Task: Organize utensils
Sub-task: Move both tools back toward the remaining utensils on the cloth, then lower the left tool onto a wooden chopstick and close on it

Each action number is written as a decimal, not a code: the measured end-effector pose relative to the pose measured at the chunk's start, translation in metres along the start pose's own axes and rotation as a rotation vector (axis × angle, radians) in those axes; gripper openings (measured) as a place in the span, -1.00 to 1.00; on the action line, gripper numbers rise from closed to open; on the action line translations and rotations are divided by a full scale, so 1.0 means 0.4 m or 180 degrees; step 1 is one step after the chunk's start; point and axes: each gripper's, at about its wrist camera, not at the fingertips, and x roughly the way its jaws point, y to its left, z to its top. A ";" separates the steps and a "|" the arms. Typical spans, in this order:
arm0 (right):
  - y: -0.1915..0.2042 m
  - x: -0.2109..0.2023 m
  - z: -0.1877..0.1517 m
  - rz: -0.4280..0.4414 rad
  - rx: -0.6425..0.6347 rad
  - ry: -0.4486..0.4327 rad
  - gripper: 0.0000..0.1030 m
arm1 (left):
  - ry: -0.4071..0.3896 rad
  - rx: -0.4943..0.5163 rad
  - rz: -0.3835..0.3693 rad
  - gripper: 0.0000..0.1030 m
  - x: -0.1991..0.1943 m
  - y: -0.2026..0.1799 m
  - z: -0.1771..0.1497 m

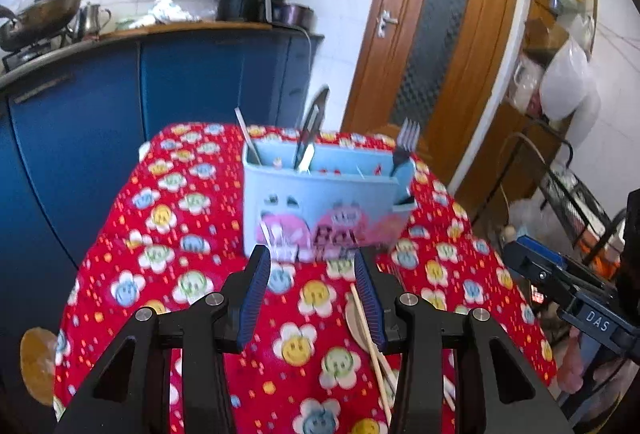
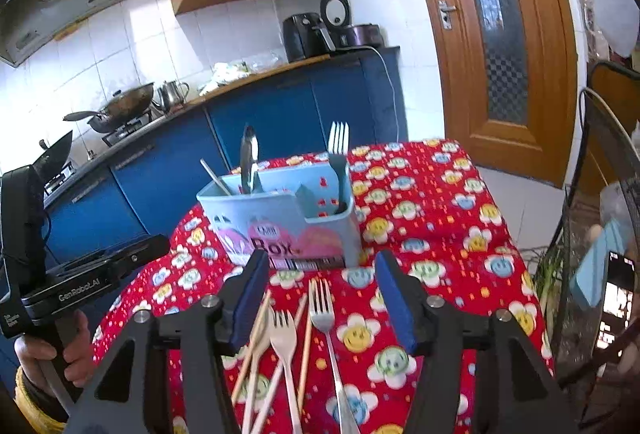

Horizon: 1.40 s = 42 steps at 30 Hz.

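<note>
A light blue utensil holder (image 1: pixel 324 202) (image 2: pixel 280 222) stands on the red flowered cloth (image 1: pixel 192 234) (image 2: pixel 432 218). In it are a metal fork (image 1: pixel 406 142) (image 2: pixel 338 154), a spoon (image 2: pixel 248 158) and a thin metal handle (image 1: pixel 246 134). My left gripper (image 1: pixel 312 252) is open just short of the holder, with nothing between its pads. A chopstick (image 1: pixel 370 338) lies by its right finger. My right gripper (image 2: pixel 322 256) is open above a metal fork (image 2: pixel 322 310), a pale fork (image 2: pixel 282 330) and chopsticks (image 2: pixel 306 334) lying loose on the cloth.
Blue kitchen cabinets (image 2: pixel 280 106) with a wok (image 2: pixel 124 106) and kettle stand behind the table. A wooden door (image 2: pixel 500 46) is at the right, and a black metal rack (image 1: pixel 560 178) stands beside the table. A hand (image 2: pixel 40 350) holds the left gripper's handle.
</note>
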 end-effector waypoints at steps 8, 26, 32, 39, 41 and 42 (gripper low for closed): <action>-0.044 0.003 -0.064 -0.0034 0.0129 0.0209 0.25 | 0.0337 0.0048 -0.0054 -0.13 0.034 -0.033 -0.051; -0.110 0.021 -0.122 -0.0025 0.0313 0.0396 0.29 | 0.0988 0.0087 -0.0153 -0.13 0.131 -0.079 -0.123; -0.120 0.026 -0.130 -0.0006 0.0337 0.0419 0.29 | 0.1145 0.0066 -0.0242 -0.20 0.158 -0.086 -0.139; -0.131 0.024 -0.134 -0.0002 0.0368 0.0427 0.29 | 0.1280 -0.0085 -0.0393 -0.57 0.192 -0.081 -0.148; -0.131 0.025 -0.135 -0.0002 0.0370 0.0428 0.29 | 0.1287 -0.0152 -0.0465 -0.68 0.196 -0.075 -0.148; -0.130 0.025 -0.134 -0.0004 0.0372 0.0429 0.29 | 0.1288 -0.0175 -0.0498 -0.76 0.196 -0.073 -0.147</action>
